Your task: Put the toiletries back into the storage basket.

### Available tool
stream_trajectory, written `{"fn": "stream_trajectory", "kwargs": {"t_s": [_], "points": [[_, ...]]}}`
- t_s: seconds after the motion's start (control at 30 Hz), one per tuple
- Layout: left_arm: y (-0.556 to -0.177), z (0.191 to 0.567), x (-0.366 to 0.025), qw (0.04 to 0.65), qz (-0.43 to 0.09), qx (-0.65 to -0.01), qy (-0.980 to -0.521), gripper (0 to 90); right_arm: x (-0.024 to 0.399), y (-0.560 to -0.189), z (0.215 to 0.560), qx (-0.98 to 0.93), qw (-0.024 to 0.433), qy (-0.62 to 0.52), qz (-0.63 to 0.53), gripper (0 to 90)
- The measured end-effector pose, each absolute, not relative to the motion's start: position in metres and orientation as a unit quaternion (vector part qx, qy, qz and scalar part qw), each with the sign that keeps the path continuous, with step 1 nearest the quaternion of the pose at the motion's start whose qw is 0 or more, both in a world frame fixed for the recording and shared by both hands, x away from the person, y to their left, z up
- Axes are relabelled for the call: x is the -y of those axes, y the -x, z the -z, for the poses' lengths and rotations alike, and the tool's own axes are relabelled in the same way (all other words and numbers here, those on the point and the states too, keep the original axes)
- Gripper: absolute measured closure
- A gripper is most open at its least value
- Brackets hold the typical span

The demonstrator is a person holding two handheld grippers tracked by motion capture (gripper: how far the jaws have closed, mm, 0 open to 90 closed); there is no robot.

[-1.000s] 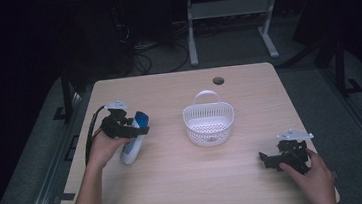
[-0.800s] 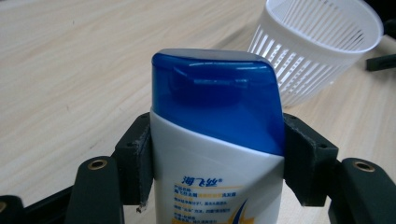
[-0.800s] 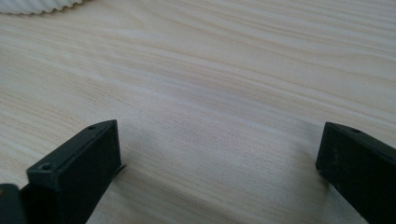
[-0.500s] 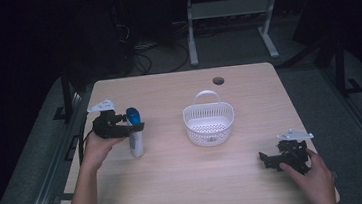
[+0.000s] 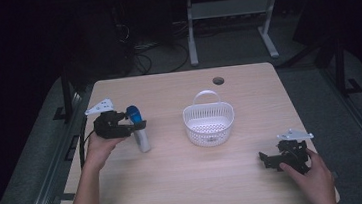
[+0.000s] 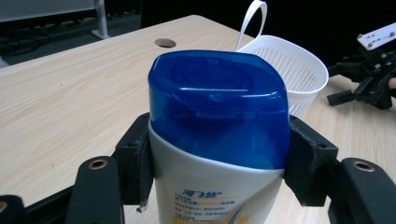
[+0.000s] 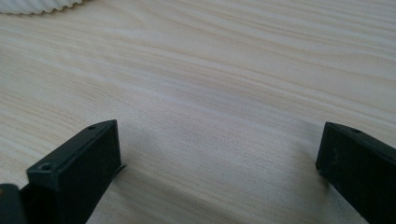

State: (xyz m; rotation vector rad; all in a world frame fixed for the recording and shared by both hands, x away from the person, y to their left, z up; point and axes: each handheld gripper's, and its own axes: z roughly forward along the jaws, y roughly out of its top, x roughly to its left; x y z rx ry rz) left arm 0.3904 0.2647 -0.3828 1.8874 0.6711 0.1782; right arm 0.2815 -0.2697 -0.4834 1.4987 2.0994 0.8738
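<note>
Shampoo bottle [image 5: 141, 133], lying flat a second ago, is now standing upright near the counter's [image 5: 177, 192] left edge, clamped in the left tongs [image 5: 130, 128], probably heading for the basket [image 5: 209, 124], while the right tongs [image 5: 271, 159] are resting wide open.

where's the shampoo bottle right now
In the high view the shampoo bottle stands at the table's left side, clamped in the left claw, with the white basket to its right.

I work at a light wood table [image 5: 186, 182] with a round cable hole [image 5: 218, 81]. Beyond it: dark room, grey floor [image 5: 244, 45], white desk frame [image 5: 225, 7], cables [image 5: 149, 52] on the floor.
</note>
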Motion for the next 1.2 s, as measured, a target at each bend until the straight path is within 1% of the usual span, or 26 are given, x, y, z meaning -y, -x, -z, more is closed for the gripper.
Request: {"fn": "stream_trajectory", "kwargs": {"t_s": [0.2,0.87,1.2], "points": [[-0.391,0.376,-0.259,0.543,-0.074,-0.272,-0.791,35.9,0.27,-0.282,0.483,-0.754,0.208,-0.538,-0.314,0.0],[-0.394,0.335,-0.242,0.55,-0.093,-0.241,-0.795,35.9,0.27,-0.282,0.483,-0.754,0.208,-0.538,-0.314,0.0],[-0.397,0.317,-0.228,0.559,-0.092,-0.22,-0.794,36.0,0.27,-0.282,0.483,-0.754,0.208,-0.538,-0.314,0.0]]}}
